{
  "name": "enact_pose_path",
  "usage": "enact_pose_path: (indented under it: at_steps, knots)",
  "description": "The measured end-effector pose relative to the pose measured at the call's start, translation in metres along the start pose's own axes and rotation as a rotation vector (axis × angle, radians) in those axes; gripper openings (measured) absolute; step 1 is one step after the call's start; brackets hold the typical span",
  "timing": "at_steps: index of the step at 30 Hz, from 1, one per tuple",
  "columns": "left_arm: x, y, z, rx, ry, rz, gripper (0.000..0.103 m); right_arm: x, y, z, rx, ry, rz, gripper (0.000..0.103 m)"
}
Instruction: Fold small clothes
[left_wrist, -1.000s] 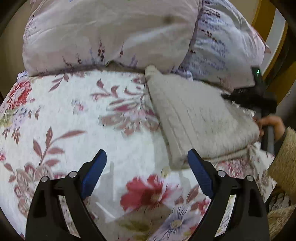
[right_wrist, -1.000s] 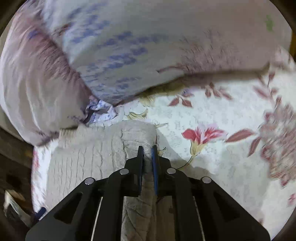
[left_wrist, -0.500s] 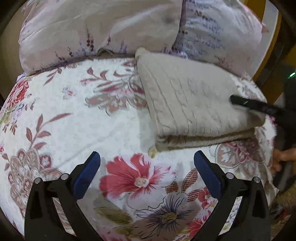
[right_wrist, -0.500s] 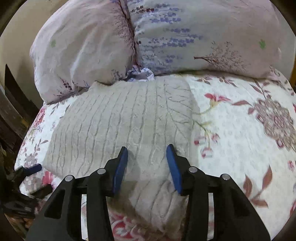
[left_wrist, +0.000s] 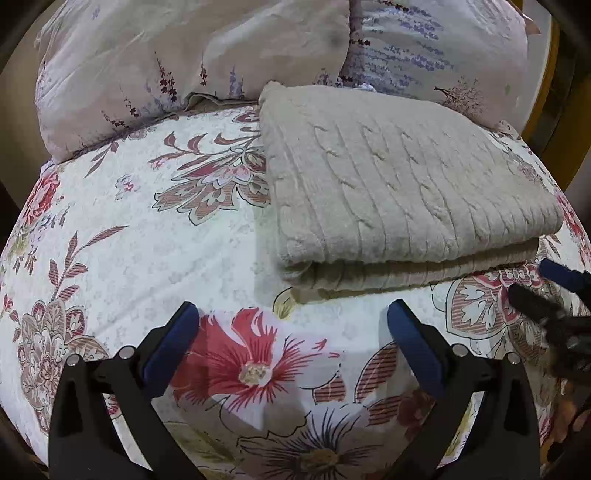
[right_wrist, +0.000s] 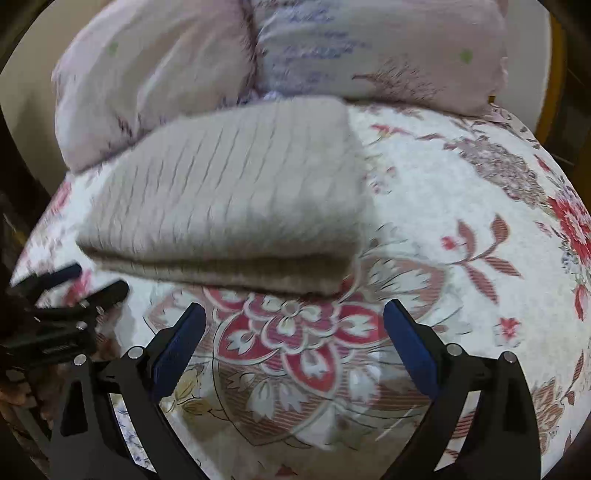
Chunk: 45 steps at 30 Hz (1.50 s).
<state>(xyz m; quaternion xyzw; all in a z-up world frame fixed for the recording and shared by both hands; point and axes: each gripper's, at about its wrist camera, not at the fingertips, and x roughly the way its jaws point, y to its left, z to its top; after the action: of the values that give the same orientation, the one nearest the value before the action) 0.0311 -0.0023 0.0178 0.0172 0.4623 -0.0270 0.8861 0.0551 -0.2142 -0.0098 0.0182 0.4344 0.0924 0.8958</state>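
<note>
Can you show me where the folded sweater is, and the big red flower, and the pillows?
Folded beige cable-knit sweater (left_wrist: 402, 184), left wrist view, on its top layer.
Big red flower printed on the white bedspread (left_wrist: 255, 369), left wrist view, on the flower's pale centre.
Pale lilac flowery pillows (left_wrist: 184, 55), left wrist view, on the left pillow's front.

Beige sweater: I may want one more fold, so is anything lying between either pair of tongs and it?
Nothing visible does. Only bare floral bedspread separates the open left tongs and open right tongs from the folded beige sweater.

beige cable-knit sweater (left_wrist: 402, 184), floral bedspread (left_wrist: 147, 240).
</note>
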Motion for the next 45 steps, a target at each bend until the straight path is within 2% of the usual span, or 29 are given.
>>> enact_pose_path:
  at_steps: [3,8,45]
  knots:
    - [-0.001,0.001,-0.001,0.002,-0.008,-0.004,0.101,-0.001,0.012,-0.007,-0.050,0.003,-0.045,0.101]
    - [-0.001,0.002,-0.001,0.001,-0.014,-0.002,0.101,0.004,0.016,-0.007,-0.058,0.016,-0.071,0.102]
    - [-0.001,0.001,-0.001,-0.004,-0.018,0.002,0.101,0.003,0.017,-0.008,-0.055,0.014,-0.074,0.102]
